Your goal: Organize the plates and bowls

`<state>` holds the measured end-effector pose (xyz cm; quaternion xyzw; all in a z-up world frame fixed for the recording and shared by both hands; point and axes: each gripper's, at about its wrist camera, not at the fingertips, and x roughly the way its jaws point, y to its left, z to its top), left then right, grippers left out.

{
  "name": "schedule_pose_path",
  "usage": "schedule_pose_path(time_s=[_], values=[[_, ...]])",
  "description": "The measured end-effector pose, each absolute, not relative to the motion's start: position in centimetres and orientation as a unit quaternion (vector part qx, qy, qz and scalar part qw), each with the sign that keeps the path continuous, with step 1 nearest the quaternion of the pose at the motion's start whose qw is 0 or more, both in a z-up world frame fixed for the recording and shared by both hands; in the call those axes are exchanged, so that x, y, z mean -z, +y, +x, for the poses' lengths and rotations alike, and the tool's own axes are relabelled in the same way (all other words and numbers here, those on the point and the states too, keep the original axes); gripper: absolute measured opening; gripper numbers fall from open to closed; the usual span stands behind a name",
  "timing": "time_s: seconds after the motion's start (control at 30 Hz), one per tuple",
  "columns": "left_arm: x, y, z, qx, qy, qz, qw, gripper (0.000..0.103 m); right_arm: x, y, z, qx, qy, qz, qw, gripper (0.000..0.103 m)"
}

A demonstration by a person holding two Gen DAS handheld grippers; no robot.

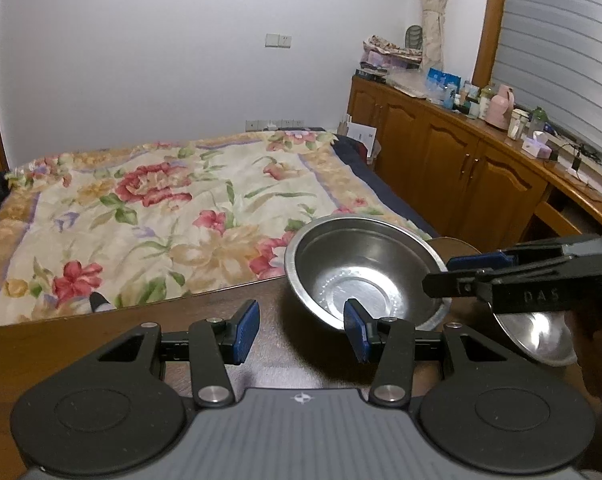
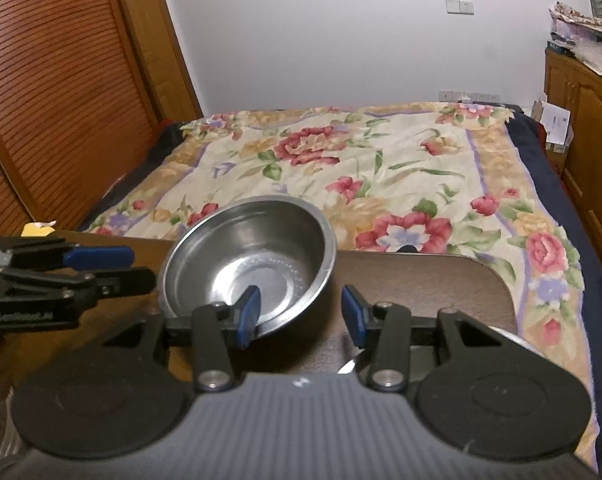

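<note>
A steel bowl (image 1: 365,272) (image 2: 249,256) sits on the dark wooden table (image 1: 181,320), near its far edge. My left gripper (image 1: 301,332) (image 2: 143,268) is open at the bowl's left side, and its right finger (image 1: 357,332) overlaps the near rim. My right gripper (image 2: 301,316) (image 1: 437,274) is open too, reaching in from the right, with its left finger (image 2: 249,316) over the bowl's near rim. A second shiny steel dish (image 1: 537,336) (image 2: 513,340) lies under the right gripper, partly hidden.
Just beyond the table lies a bed with a floral quilt (image 1: 161,208) (image 2: 381,168). Wooden cabinets (image 1: 441,152) with bottles and clutter on top run along the right. A louvred wooden door (image 2: 53,100) stands at the left. A small black object (image 1: 99,302) pokes up at the table's far edge.
</note>
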<state>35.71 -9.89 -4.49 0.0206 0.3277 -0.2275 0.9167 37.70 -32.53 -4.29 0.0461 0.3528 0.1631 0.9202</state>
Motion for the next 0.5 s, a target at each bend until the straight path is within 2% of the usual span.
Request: schedule_pose_path(time_s=[0.3, 0.5], values=[[5.4, -10.1, 38.1, 0.234, 0.358, -0.016, 0.904, 0.047, 4.7, -32.7, 38.7, -0.171, 0.364, 0.057, 0.914, 0.045], [5.5, -10.2, 38.1, 0.240, 0.362, -0.018, 0.901, 0.042, 5.0, -32.8, 39.1, -0.183, 0.370, 0.070, 0.908, 0.035]])
